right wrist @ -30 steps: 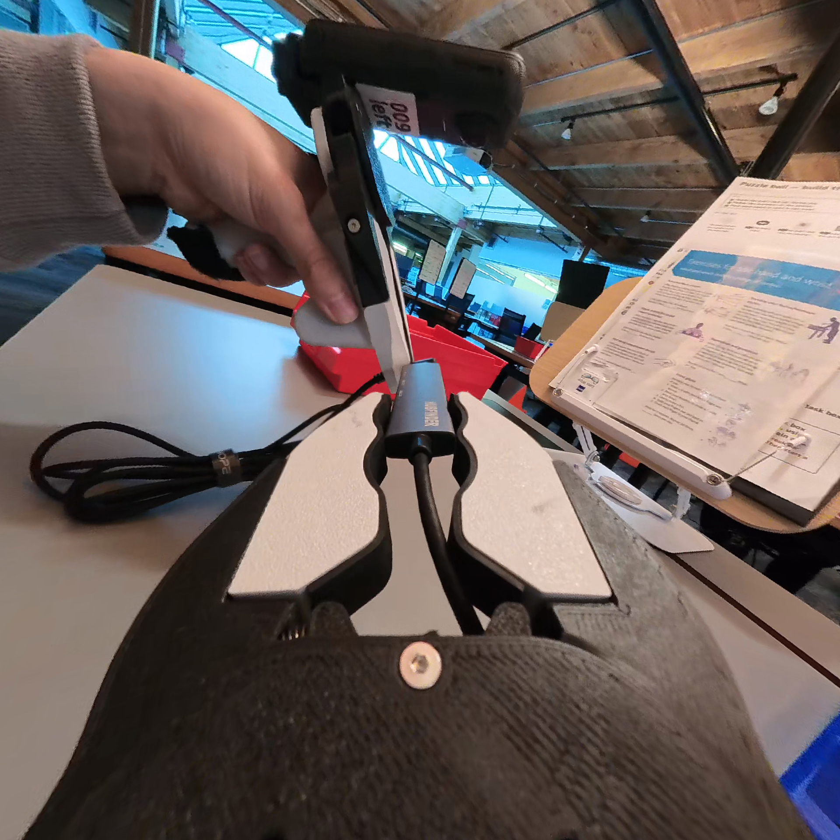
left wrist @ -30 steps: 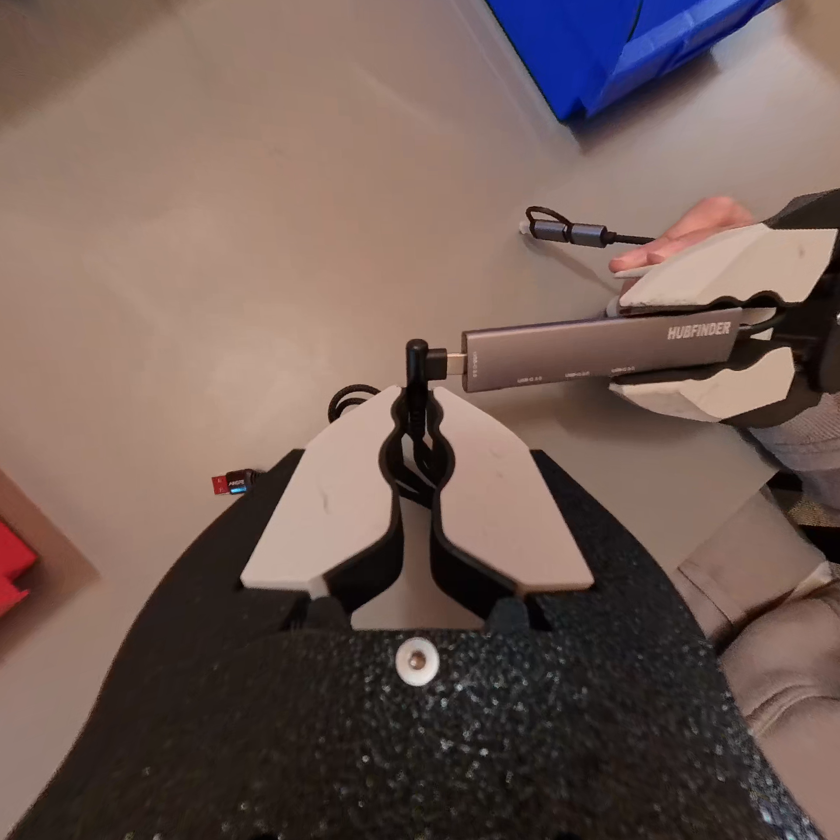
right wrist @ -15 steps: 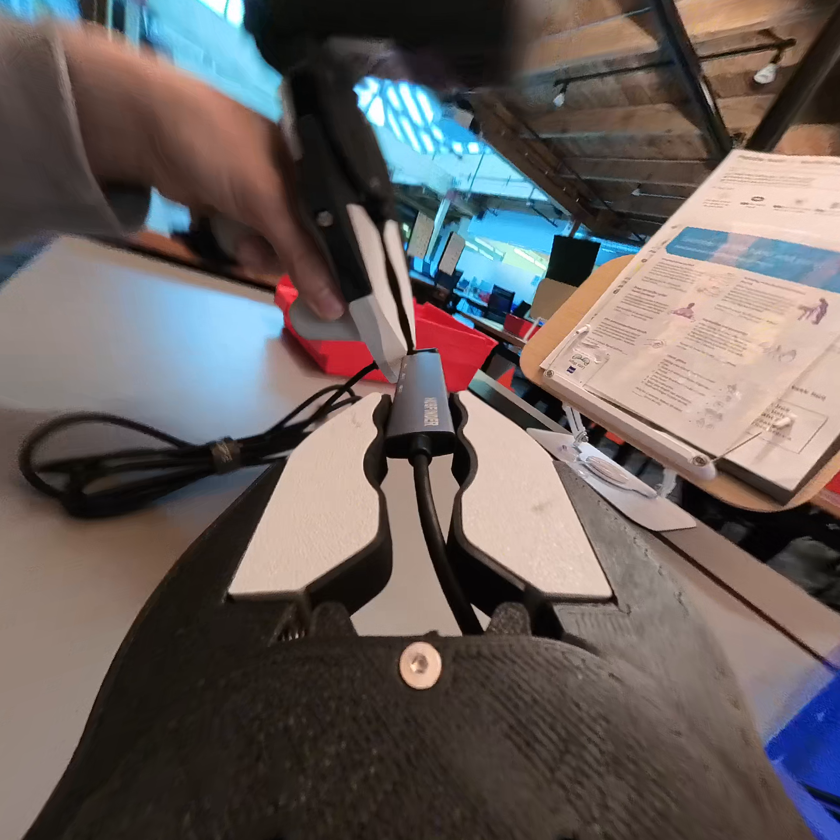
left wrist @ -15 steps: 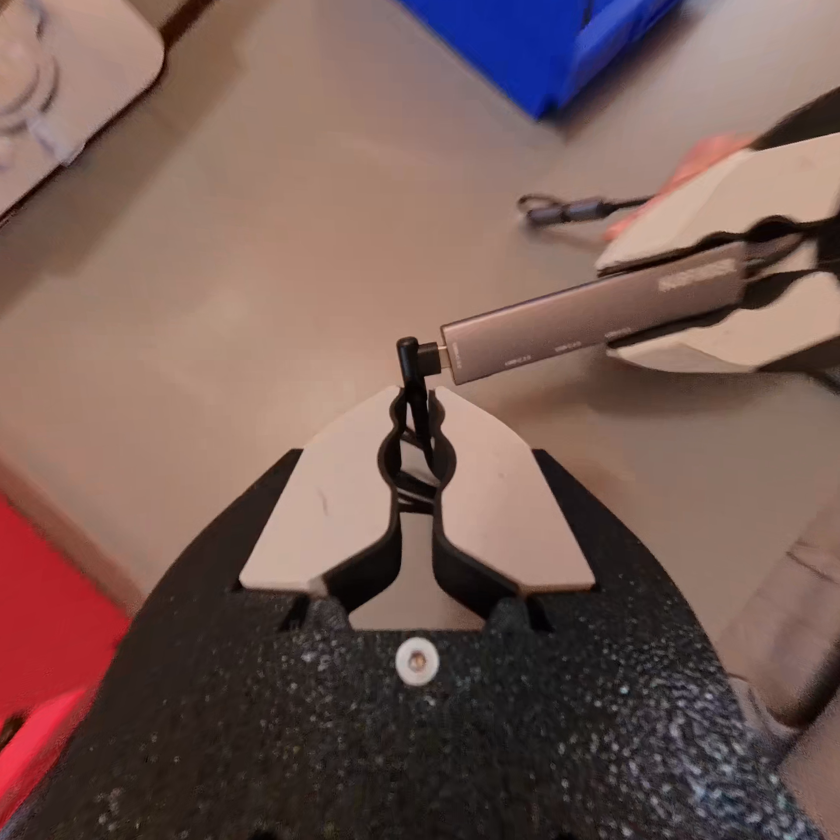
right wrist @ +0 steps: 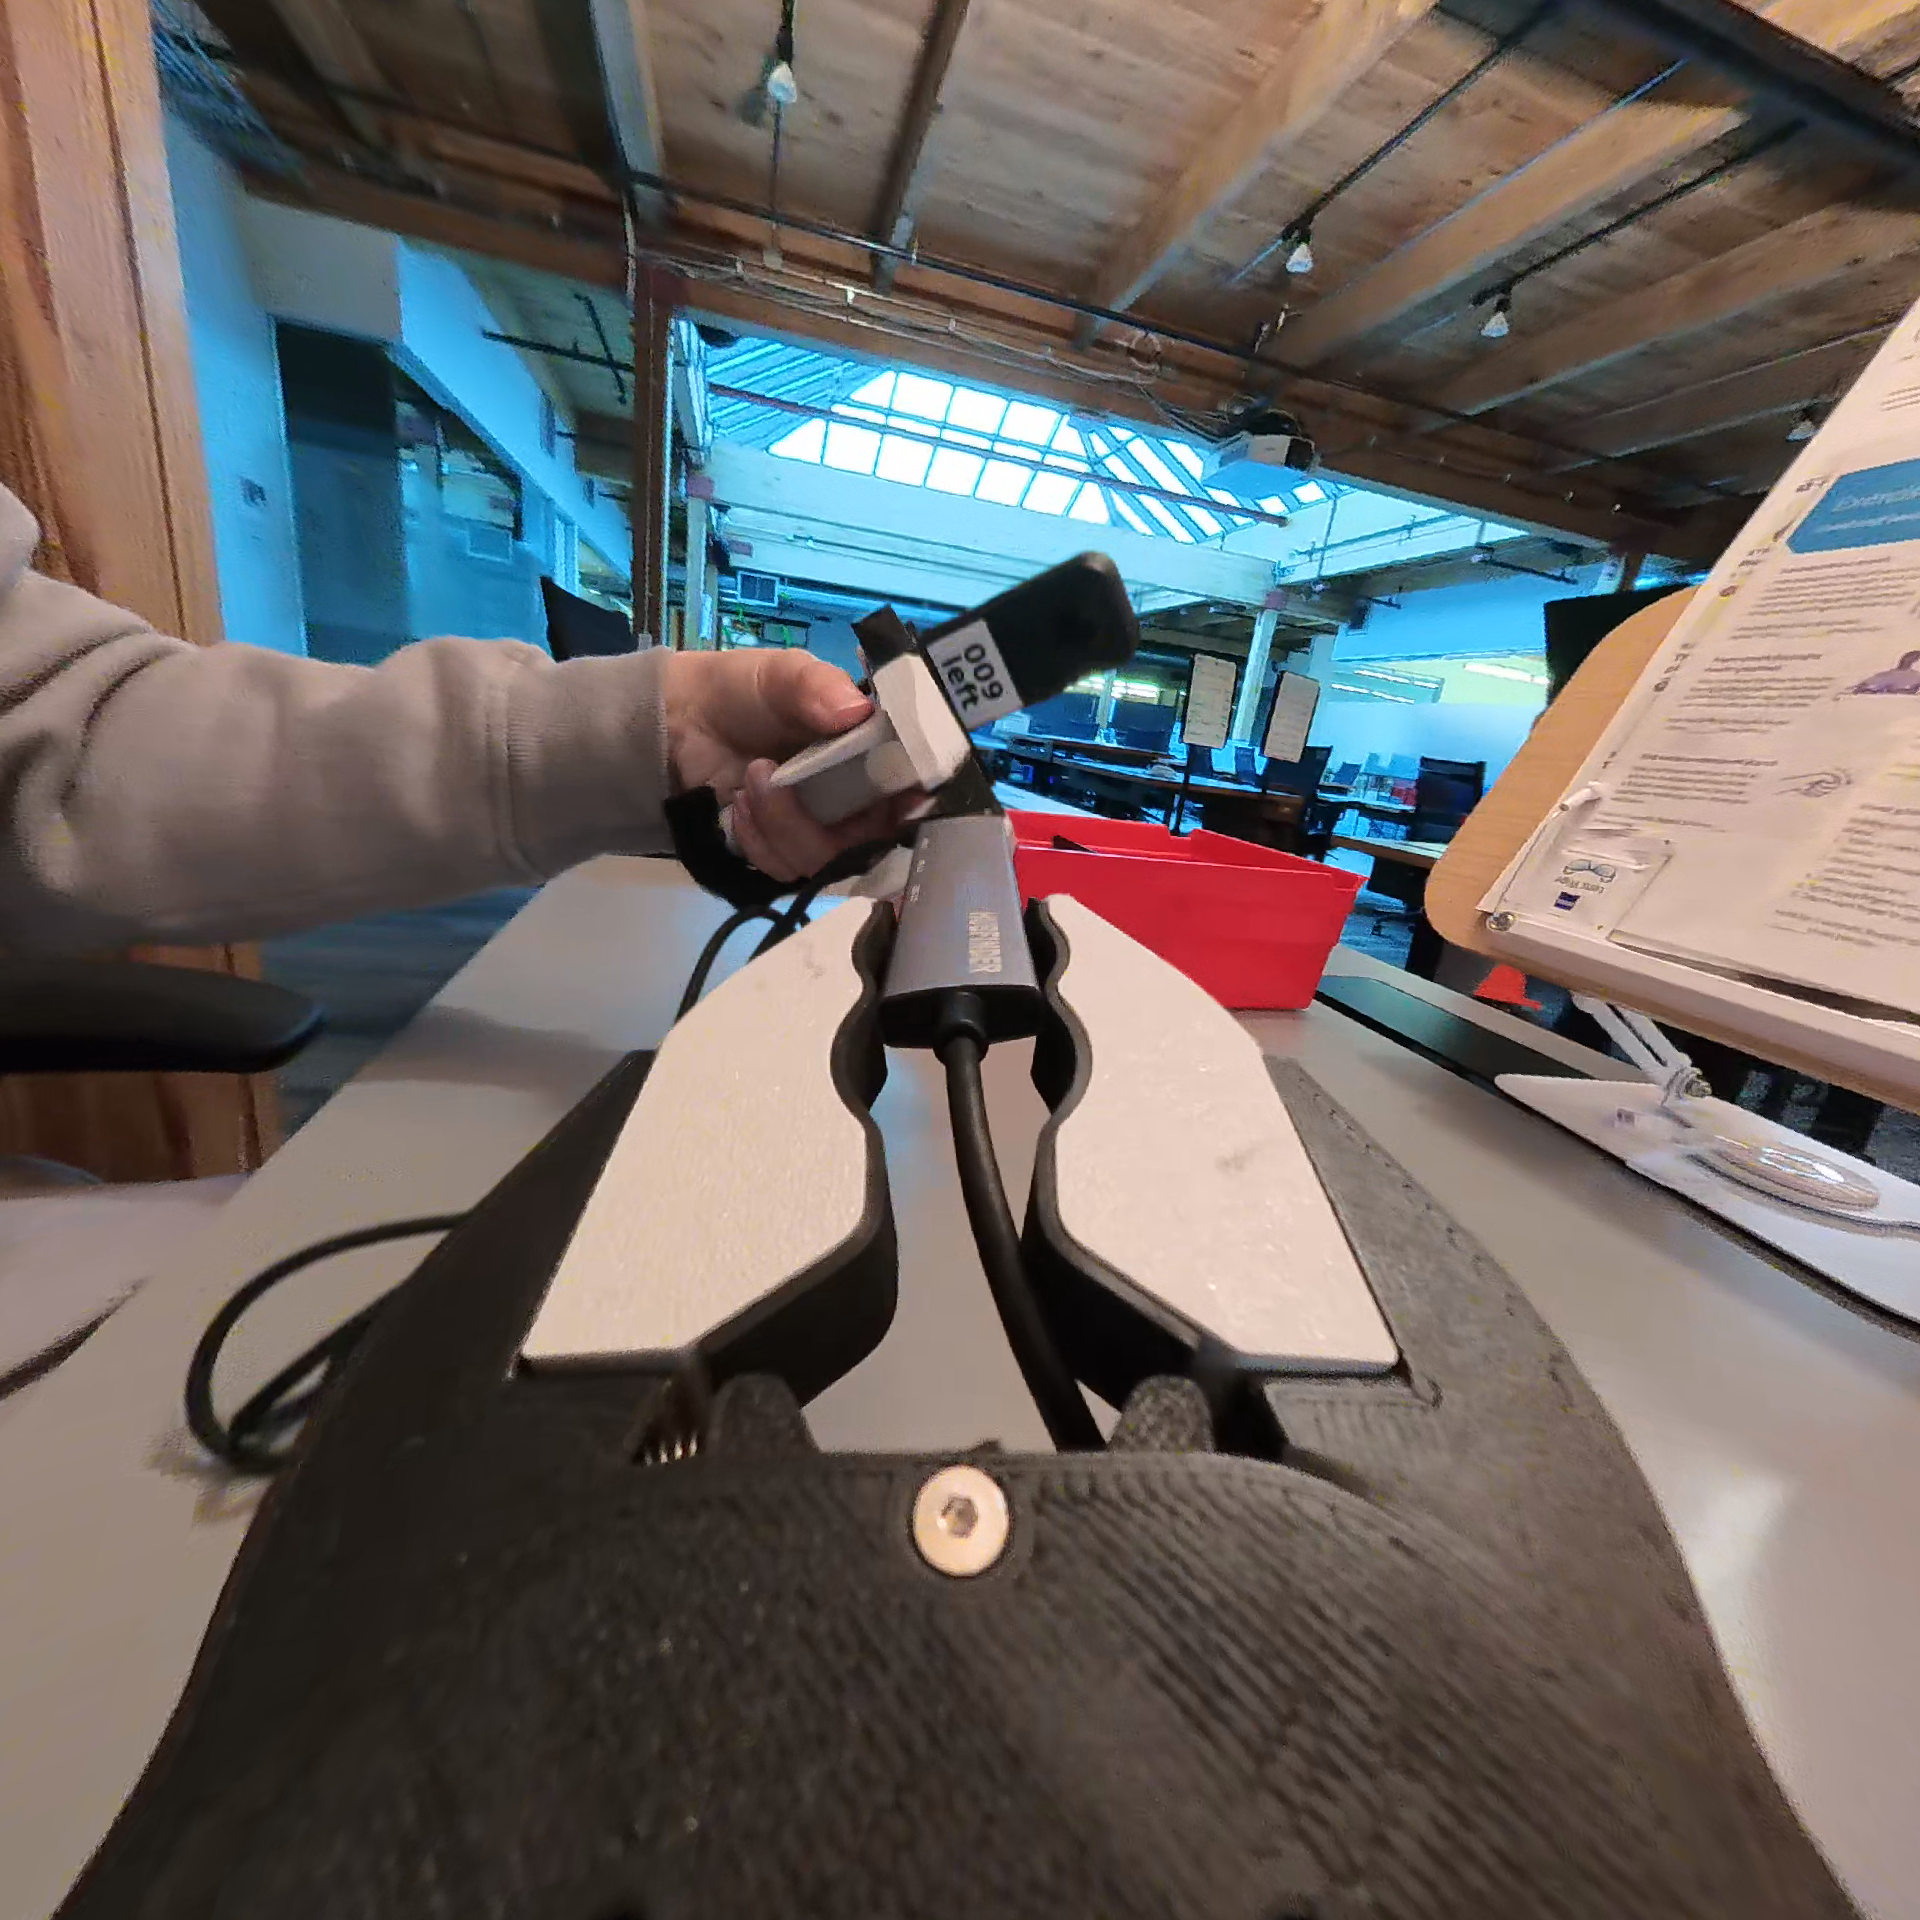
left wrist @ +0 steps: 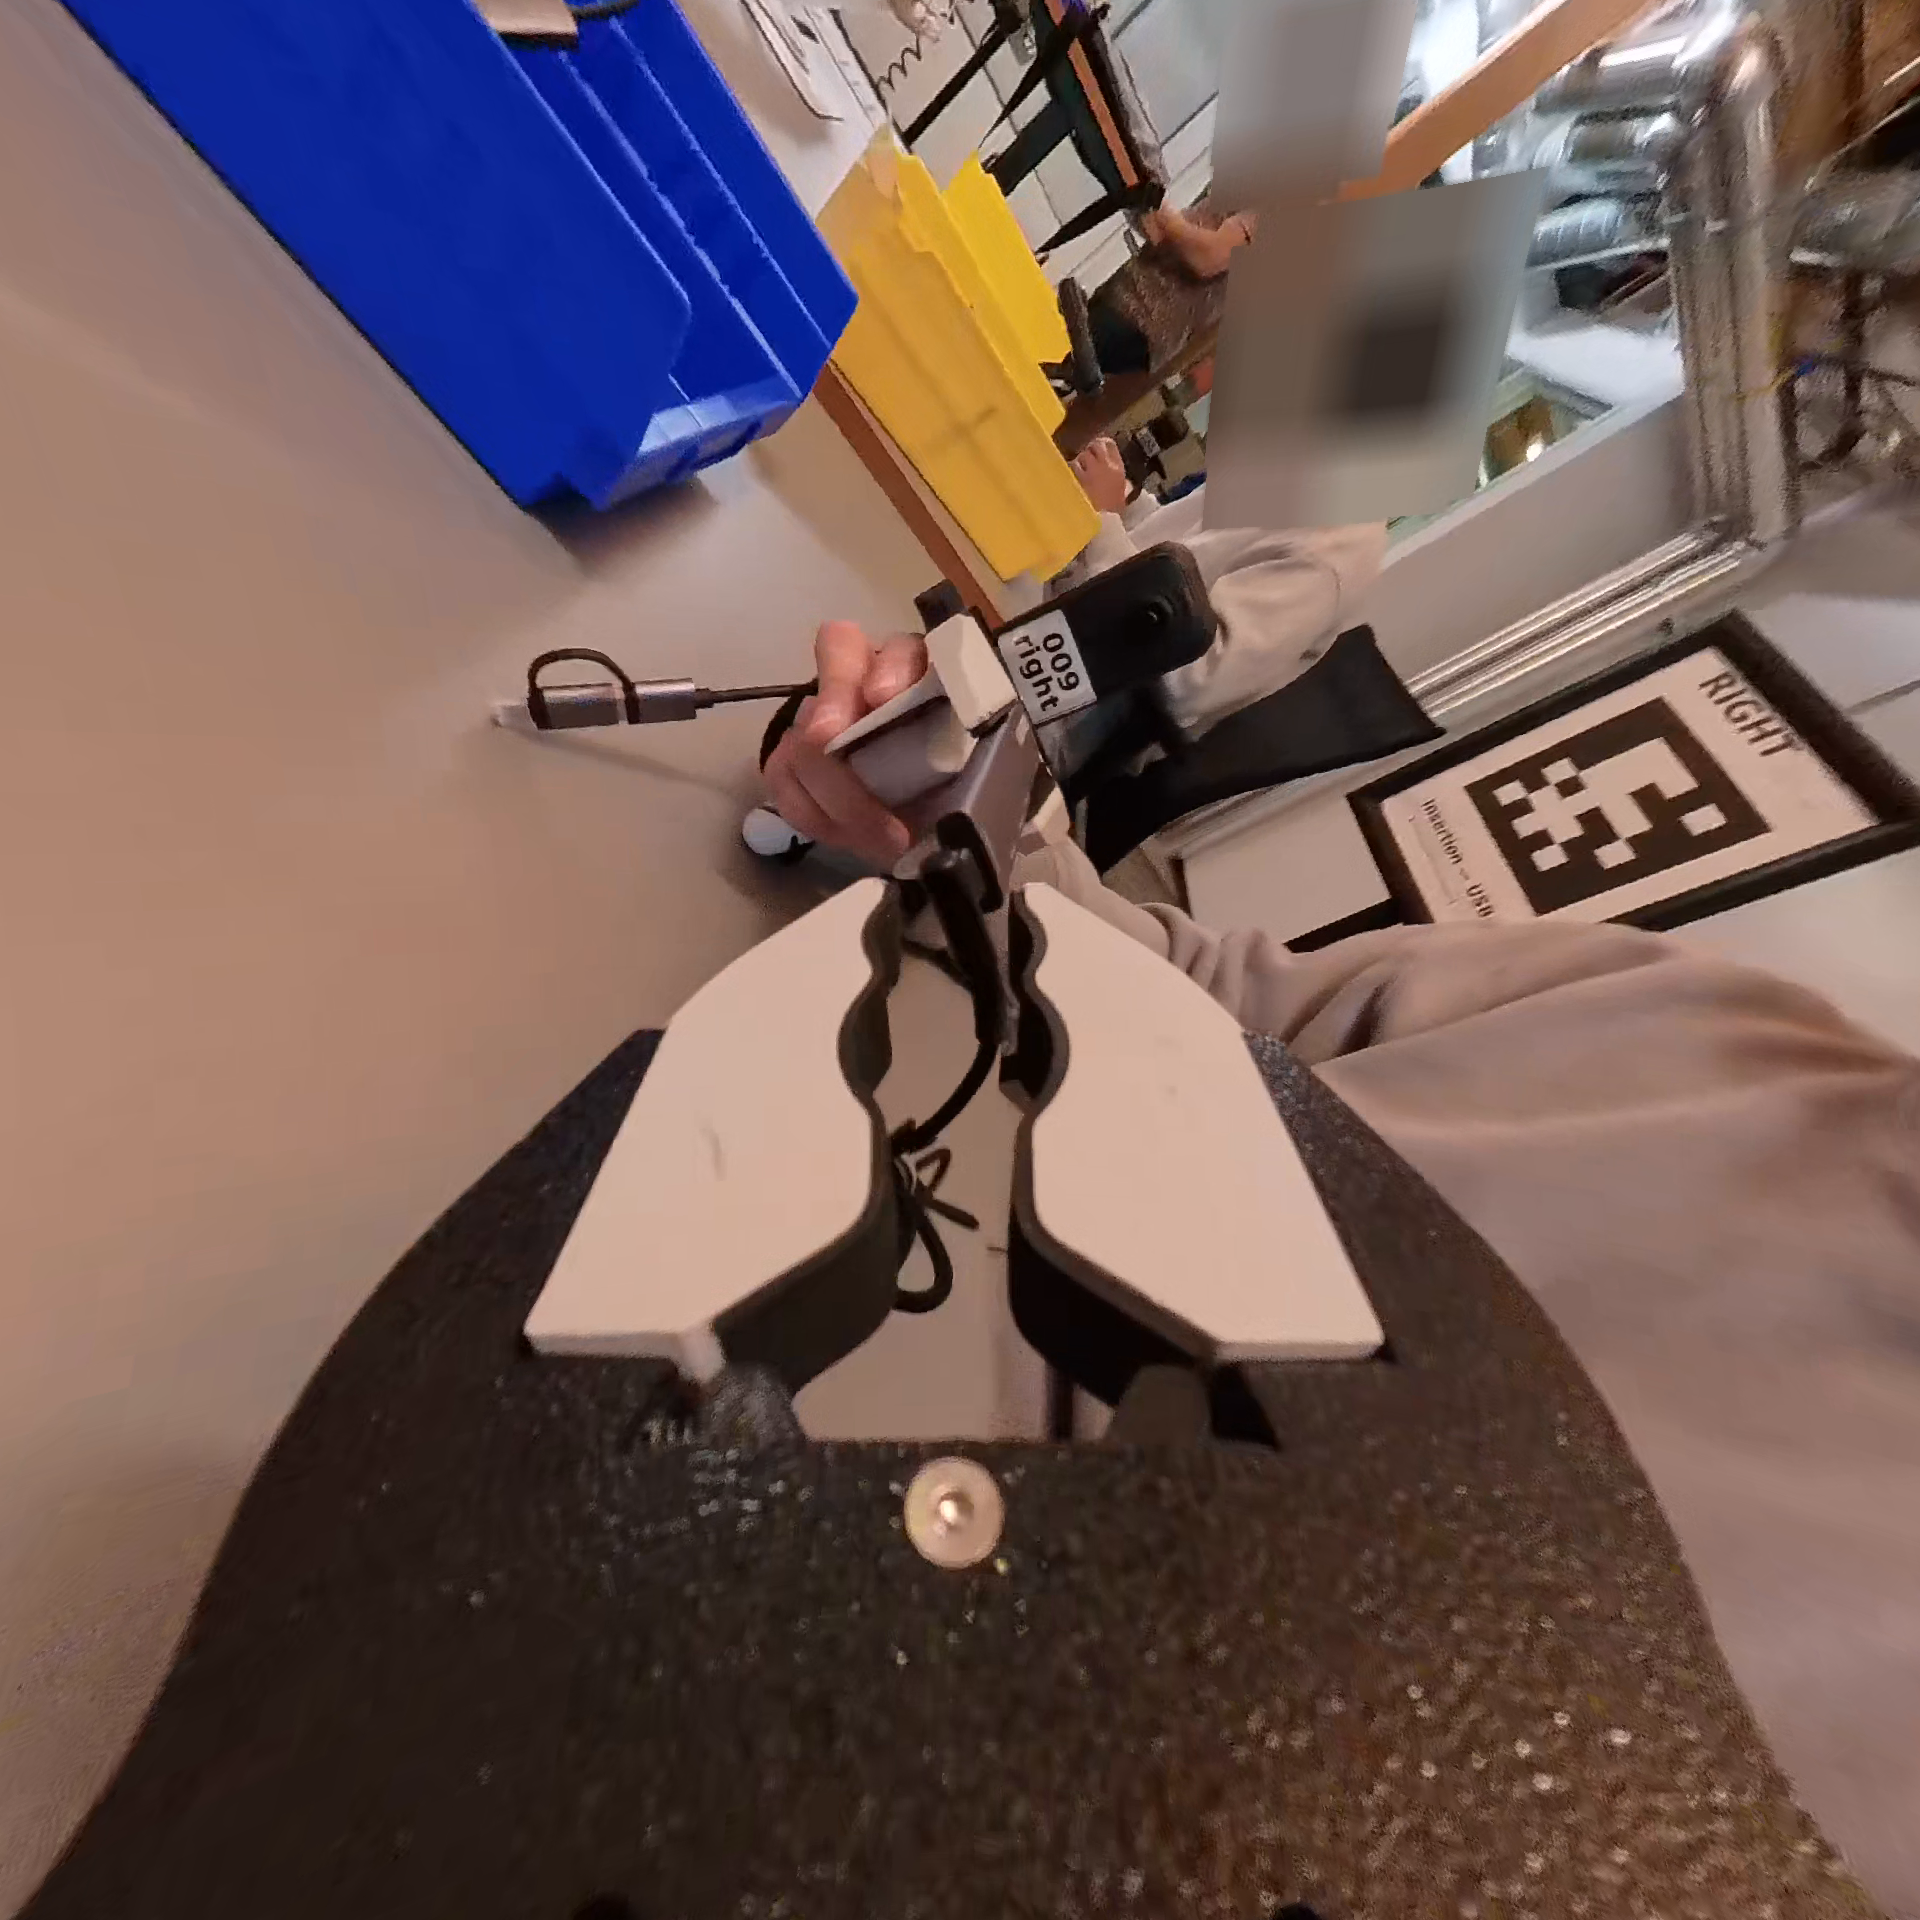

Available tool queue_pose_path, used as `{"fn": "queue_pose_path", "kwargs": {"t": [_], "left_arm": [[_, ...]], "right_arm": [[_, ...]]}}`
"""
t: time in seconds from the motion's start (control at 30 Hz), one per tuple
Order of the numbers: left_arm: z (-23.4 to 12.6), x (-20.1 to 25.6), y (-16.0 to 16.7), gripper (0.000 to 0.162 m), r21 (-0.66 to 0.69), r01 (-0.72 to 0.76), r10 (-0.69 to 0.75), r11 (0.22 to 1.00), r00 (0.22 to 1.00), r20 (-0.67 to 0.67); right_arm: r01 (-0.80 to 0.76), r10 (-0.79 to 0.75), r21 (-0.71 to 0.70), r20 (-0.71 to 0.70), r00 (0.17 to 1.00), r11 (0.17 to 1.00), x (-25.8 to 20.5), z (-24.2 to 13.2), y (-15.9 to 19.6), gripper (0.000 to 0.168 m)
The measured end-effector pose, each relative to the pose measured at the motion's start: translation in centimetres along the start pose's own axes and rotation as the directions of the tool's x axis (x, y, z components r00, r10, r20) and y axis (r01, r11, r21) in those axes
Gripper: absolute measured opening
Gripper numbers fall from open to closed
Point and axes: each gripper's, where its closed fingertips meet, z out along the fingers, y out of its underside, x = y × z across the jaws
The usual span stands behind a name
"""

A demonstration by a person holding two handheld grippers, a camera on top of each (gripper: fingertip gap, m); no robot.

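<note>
My left gripper [left wrist: 956, 909] is closed on a black angled plug [left wrist: 961, 878], with its thin black cable [left wrist: 935, 1122] hanging between the fingers. The plug sits in the end of a grey metal hub [left wrist: 997, 790] held off the table. My right gripper [right wrist: 956, 920] is shut on the hub's other end [right wrist: 966, 935], and the hub's thick black lead [right wrist: 987, 1164] runs back between its fingers. Each gripper shows in the other's view, hand-held: the right one [left wrist: 925, 743] and the left one [right wrist: 894, 758]. The plug itself is hidden in the right wrist view.
On the grey table [left wrist: 260, 831] are a blue bin [left wrist: 468, 239], a yellow bin [left wrist: 956, 343], a grey adapter on a cable [left wrist: 613, 701] and a framed marker card [left wrist: 1621, 800]. A red bin [right wrist: 1174, 914], a document stand [right wrist: 1714, 831] and a black cable loop [right wrist: 260, 1382] are nearby. About 7 cm separates my left fingertips from my right.
Both grippers have swung round together with the plug and hub still joined. The hub now points along my left gripper's line, not across it. The left jaws stand slightly wider.
</note>
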Motion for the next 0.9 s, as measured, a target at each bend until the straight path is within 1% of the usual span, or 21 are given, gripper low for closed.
{"fn": "queue_pose_path", "kwargs": {"t": [0.1, 0.17, 0.37, 0.5, 0.7, 0.83, 0.9], "left_arm": [[0.4, 0.0, 0.2, 0.019, 0.018, 0.047, -0.046, 0.999, 0.998, -0.041], [0.6, -0.3, 0.5, 0.011, 0.02, 0.069, -0.068, 0.997, 0.997, -0.04], [0.4, -0.2, 0.8, 0.01, 0.037, 0.075, -0.071, 0.997, 0.994, -0.081], [0.3, -0.3, 1.0, 0.01, 0.029, 0.112, -0.108, 0.993, 0.988, -0.114], [0.3, -0.5, 1.0, 0.009, 0.032, 0.127, -0.124, 0.991, 0.989, -0.083], [0.3, -1.0, 1.4, 0.008, -0.001, 0.123, -0.123, 0.992, 0.992, -0.007], [0.2, -1.2, 1.4, 0.008, -0.001, 0.131, -0.131, 0.991, 0.991, 0.009]], "right_arm": [[0.002, -0.002, -0.002, 0.008, 1.0, 1.0, -0.1, 0.0, -0.1, 0.025], [0.006, -0.006, -0.011, 0.014, 1.0, 1.0, -0.3, 0.1, 0.0, 0.025], [0.008, -0.008, -0.02, 0.029, 1.0, 1.0, -0.5, 0.2, 0.0, 0.025], [0.017, -0.016, -0.031, 0.031, 0.999, 0.999, -0.4, 0.3, 0.1, 0.025], [0.006, -0.004, -0.035, 0.037, 0.999, 0.999, -0.3, 0.1, 0.2, 0.025], [0.017, -0.013, -0.082, 0.05, 0.999, 0.996, -0.5, 0.1, 0.9, 0.025], [0.014, -0.01, -0.095, 0.046, 0.999, 0.995, -0.3, 0.3, 1.1, 0.025]]}}
